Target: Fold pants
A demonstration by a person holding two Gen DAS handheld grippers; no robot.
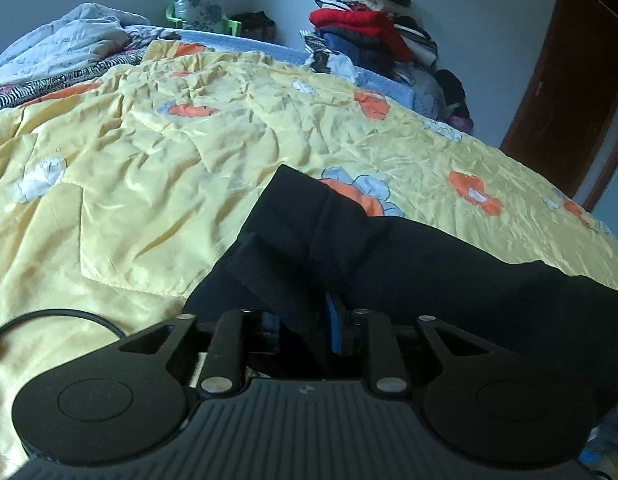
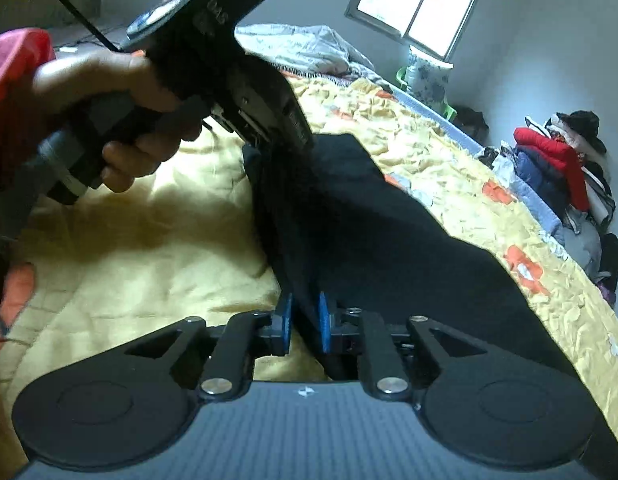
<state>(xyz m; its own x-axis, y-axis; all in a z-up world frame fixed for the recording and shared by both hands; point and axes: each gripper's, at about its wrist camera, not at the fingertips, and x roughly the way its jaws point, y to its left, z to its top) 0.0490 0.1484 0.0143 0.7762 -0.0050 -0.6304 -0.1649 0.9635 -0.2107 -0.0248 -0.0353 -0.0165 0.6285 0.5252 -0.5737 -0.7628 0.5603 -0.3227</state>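
Black pants [image 1: 429,272] lie across a yellow flowered bed cover [image 1: 149,160]. In the left wrist view a folded edge of them runs between the blue pads of my left gripper [image 1: 301,320]. The pads stand apart and the right pad's face shows bare, so the gripper is open. The right wrist view shows the pants [image 2: 369,220] stretching away from my right gripper [image 2: 305,320]. Its pads are slightly apart, with the cloth's edge between them and lying along the right pad. A hand [image 2: 109,80] holds the left gripper [image 2: 281,136] at the pants' far end.
A pile of clothes [image 1: 369,28] sits at the bed's far corner, beside a brown door [image 1: 561,100]. A crumpled pale quilt [image 1: 61,40] lies at the head of the bed under a window [image 2: 421,8]. A black cable [image 1: 69,314] loops on the cover.
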